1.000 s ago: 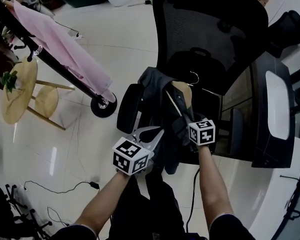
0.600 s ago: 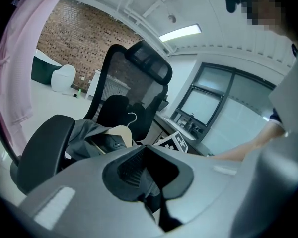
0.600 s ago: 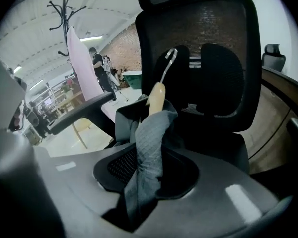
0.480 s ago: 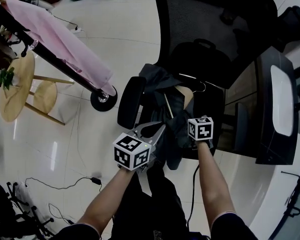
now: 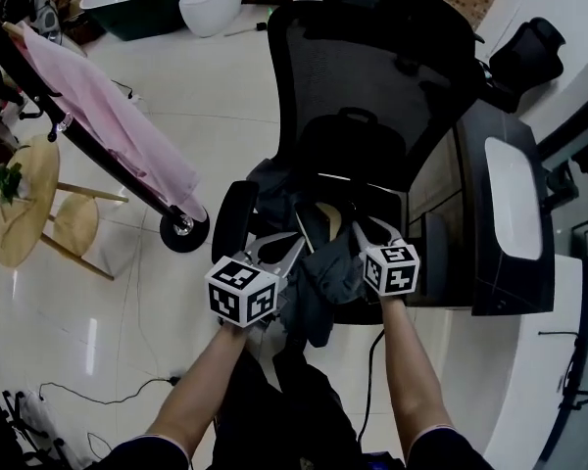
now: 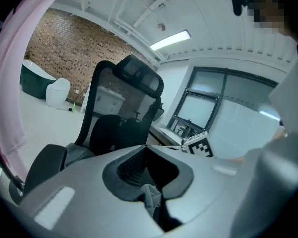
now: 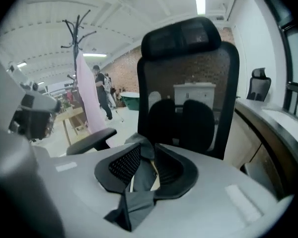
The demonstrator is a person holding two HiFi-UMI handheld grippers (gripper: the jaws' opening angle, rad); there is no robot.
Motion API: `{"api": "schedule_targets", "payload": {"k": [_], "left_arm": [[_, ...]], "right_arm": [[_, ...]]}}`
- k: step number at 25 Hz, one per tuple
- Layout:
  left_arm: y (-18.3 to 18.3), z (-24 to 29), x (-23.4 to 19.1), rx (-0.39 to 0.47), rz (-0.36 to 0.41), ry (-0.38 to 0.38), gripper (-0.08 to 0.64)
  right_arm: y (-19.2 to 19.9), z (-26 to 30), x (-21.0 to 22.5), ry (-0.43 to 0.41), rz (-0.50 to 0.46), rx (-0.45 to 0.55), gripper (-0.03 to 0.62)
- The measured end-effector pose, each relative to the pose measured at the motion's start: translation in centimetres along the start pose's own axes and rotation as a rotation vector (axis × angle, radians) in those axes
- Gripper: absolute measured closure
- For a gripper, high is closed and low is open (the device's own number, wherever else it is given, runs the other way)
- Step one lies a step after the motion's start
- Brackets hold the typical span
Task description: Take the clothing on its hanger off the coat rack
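Observation:
A dark grey garment (image 5: 325, 267) on a wooden hanger (image 5: 325, 213) lies bunched on the seat of a black office chair (image 5: 372, 76). My left gripper (image 5: 292, 249) sits at the garment's left edge, and the left gripper view shows it (image 6: 151, 198) shut on a fold of the grey cloth (image 6: 149, 192). My right gripper (image 5: 368, 229) is at the garment's right side. Its jaws (image 7: 144, 175) are closing, with the grey cloth (image 7: 134, 202) and a strip of the hanger (image 7: 156, 180) between them, the pads apart from them.
The coat rack (image 5: 88, 125) slants across the upper left on a wheeled base (image 5: 182, 227), with a pink garment (image 5: 108, 116) hanging on it. A round wooden table (image 5: 20, 204) stands at the left. A dark desk (image 5: 510, 204) runs along the right. Cables lie on the white floor.
The garment and hanger have dropped lower onto the chair seat. Both grippers have come closer to the chair, and the right one has loosened around the hanger.

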State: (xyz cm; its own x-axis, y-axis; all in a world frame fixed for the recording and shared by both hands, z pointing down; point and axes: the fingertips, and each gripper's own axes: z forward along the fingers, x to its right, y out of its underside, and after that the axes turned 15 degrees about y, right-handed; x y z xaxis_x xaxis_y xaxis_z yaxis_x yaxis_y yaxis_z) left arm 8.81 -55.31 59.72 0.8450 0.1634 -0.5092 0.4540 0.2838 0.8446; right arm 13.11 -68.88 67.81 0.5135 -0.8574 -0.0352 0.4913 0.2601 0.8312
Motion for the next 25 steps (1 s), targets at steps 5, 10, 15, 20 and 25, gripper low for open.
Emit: {"api": "schedule_targets", "payload": {"k": [5,10,15,20,25], "left_arm": [[-5.0,1.0,2.2,0.042,0.086,0.034,0.552],[-10.0,1.7,5.4,0.072,0.180,0.080,0.552],[-14.1,1.4,8.8,0.116,0.264,0.133,0.552],[-17.2,1.0,11.4,0.154,0.326,0.162,0.552],[-18.4,0.8,13.2,0.165,0.355,0.182,0.552]], "right_arm": [[-9.3,-6.7,0.3,-0.030,0.005,0.229,0.546],[-15.6,-12.4,-0.3,-0.081,-0.032,0.363,0.575],[-19.6,-16.5,-0.3,-0.090,-0.034,0.472,0.580],[-21.7,-18.9,-0.3,-0.079,-0.048,0.530,0.588],[-23.1,-20.3,-0.5,-0.105,-0.025,0.557,0.591]]}}
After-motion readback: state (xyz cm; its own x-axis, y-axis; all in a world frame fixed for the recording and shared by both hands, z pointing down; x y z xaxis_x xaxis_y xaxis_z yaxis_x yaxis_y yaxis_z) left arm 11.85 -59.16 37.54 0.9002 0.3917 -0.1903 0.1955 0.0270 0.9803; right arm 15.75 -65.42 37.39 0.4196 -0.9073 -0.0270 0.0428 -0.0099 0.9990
